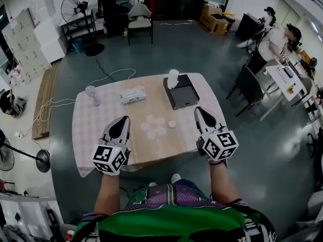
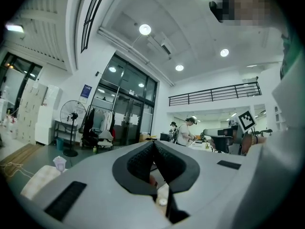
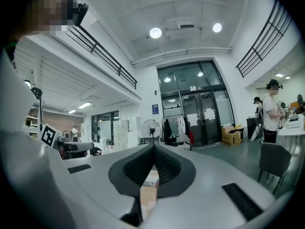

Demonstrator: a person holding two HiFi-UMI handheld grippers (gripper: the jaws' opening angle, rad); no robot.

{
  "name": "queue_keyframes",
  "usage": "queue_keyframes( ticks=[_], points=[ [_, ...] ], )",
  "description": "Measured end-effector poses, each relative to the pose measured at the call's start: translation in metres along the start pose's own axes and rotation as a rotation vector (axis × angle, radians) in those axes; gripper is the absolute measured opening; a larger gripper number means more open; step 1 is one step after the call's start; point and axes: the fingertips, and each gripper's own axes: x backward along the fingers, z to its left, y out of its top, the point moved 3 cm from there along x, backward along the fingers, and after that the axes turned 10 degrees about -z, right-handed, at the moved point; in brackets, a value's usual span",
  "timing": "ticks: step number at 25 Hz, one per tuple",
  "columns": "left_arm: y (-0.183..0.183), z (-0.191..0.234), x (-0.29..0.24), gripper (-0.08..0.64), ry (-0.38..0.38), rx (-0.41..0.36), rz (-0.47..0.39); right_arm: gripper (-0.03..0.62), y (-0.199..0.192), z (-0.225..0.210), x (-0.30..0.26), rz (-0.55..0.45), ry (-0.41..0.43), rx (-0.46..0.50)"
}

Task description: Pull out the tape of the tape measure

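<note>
The left gripper (image 1: 124, 120) and right gripper (image 1: 199, 111) hang over the table's (image 1: 91, 130) near edge, jaws closed and empty. Between them, untouched, lies the small round tape measure (image 1: 172, 124), just beside a white flower-shaped piece (image 1: 153, 127); farther back sits a black box (image 1: 182, 96)

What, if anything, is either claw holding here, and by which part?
Nothing is held. The left claw and the right claw are both shut with nothing between their jaws.

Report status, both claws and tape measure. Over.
Left claw shut, empty. Right claw shut, empty. Tape measure, likely the small disc on table, untouched. Flower-shaped thing beside it, nothing blocking.
</note>
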Motion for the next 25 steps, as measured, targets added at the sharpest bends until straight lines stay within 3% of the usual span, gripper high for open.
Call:
queue_keyframes(
  ticks=[3,4,6,8,16,20,25],
  points=[
    [-0.001,-0.001,-0.002,0.025,-0.032,-0.033,-0.004,0.009,-0.002,0.006,-0.003,-0.015,0.007,0.024],
    [-0.003,-0.003,-0.002,0.046,-0.043,-0.046,-0.004,0.055,-0.003,0.010,-0.004,-0.017,0.017,0.022],
    [-0.005,-0.007,-0.002,0.148,-0.064,-0.055,-0.006,0.127,-0.008,0.017,-0.004,-0.008,0.042,0.024],
    [-0.007,-0.009,-0.001,0.213,-0.079,-0.056,-0.009,0.138,-0.013,0.021,-0.005,0.011,0.048,0.040],
    [-0.038,-0.011,0.000,0.212,-0.133,-0.059,0.042,0.156,-0.059,0.021,-0.006,0.131,0.040,0.081],
    [-0.061,-0.012,-0.003,0.213,-0.129,-0.018,0.070,0.186,-0.088,0.012,-0.009,0.201,0.040,0.081],
    [-0.095,-0.009,-0.014,0.307,-0.125,0.014,0.132,0.232,-0.127,-0.003,-0.017,0.275,0.053,0.074]
  ],
)
